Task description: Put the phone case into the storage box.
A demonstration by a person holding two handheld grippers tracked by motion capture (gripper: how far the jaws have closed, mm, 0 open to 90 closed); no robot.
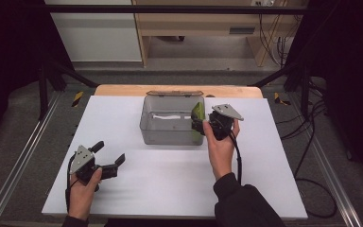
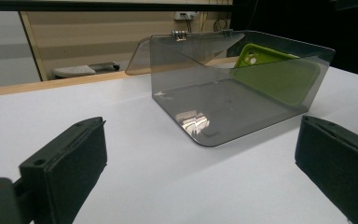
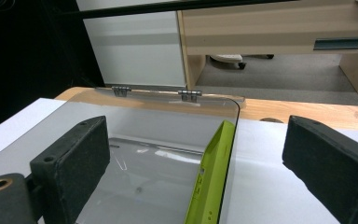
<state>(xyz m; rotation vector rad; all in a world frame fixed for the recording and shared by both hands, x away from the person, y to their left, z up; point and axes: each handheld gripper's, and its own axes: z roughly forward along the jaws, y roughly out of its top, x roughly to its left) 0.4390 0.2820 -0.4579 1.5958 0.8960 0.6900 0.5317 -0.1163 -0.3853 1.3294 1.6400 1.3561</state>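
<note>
A clear grey plastic box (image 1: pixel 165 141) stands mid-table with its hinged lid (image 1: pixel 174 93) folded back. Inside it a lime-green phone case (image 1: pixel 198 111) stands on edge against the right wall. My right gripper (image 1: pixel 198 124) hovers at the box's right front corner, open. In the right gripper view the case (image 3: pixel 212 172) rises between the wide-apart jaws of the gripper (image 3: pixel 196 135) and touches neither. My left gripper (image 1: pixel 109 152) rests low at the front left, open and empty. In the left gripper view it (image 2: pixel 200 135) faces the box (image 2: pixel 223 107) and the case (image 2: pixel 275 74) from a distance.
The white table top (image 1: pixel 170 184) stretches wide in front of the box. A wooden strip (image 1: pixel 118 90) runs along its far edge. Metal frame rails (image 1: pixel 23 156) flank the table on both sides. Cabinets and cables stand beyond.
</note>
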